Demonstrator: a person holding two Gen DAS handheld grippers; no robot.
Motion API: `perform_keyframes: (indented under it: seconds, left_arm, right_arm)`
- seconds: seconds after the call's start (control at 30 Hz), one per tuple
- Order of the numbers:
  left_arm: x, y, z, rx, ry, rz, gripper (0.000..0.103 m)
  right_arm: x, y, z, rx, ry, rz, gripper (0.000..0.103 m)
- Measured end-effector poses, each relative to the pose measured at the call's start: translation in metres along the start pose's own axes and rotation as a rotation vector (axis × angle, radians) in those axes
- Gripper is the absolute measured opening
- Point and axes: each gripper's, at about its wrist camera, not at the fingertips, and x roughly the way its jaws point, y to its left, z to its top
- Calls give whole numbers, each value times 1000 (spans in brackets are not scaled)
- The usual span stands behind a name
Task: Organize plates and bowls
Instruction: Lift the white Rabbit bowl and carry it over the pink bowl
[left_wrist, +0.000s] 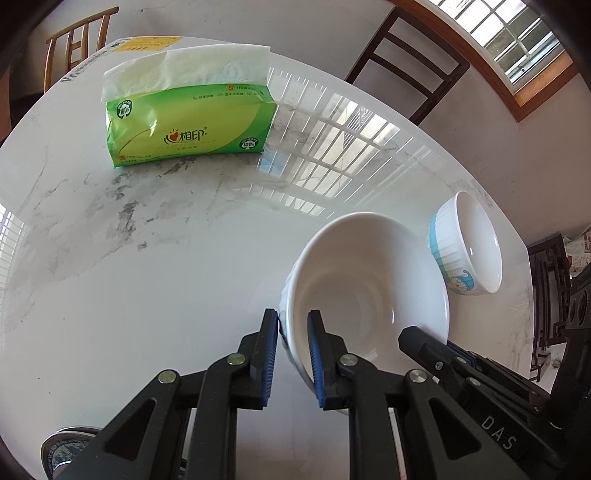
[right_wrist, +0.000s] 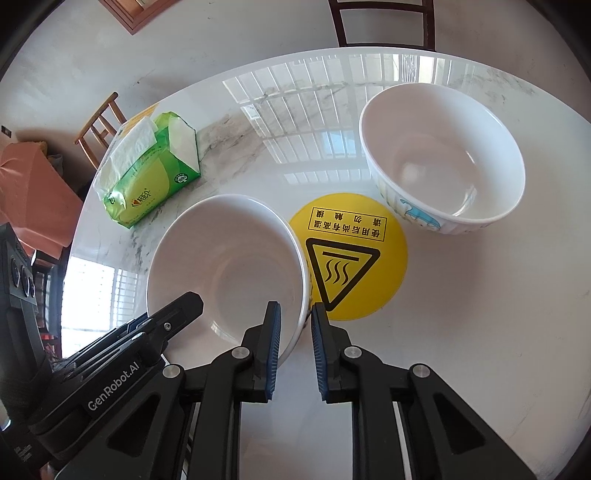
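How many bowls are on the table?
2. The plain white bowl sits nearest, with both claws pinching its rim on opposite sides. The bowl with blue pictures stands farther back, beyond the yellow sticker. A patterned dish edge peeks in; more may be hidden.

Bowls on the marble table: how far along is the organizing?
Done: nothing looks stacked yet. In hand: both claws are shut on opposite rims of the plain white bowl, left claw and right claw. Left: the cartoon-printed bowl sits apart beyond the yellow warning disc, and a patterned plate waits at the table edge.
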Motion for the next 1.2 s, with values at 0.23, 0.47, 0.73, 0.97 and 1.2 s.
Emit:
perform_keyframes:
  seconds: [0.23,0.47,0.73,0.97,1.2]
  left_arm:
    - [1,0,0,2,6,2,16]
    - [-3,-2,1,5,5,3,16]
    - [-18,-4,2,18,-15,3,16]
    - [-35,-8,1,34,-28,3,16]
    - [-56,-19,-8,61,-50,8,16]
  right_arm:
    - [-1,-1,-2,2,-3,2,16]
    - [-5,0,-4,4,-6,5,16]
    - [-21,6,-8,-10,-24,9,16]
    - [-40,12,-14,-19,-41,14,16]
    - [-66,16,-28,-31,-66,20,16]
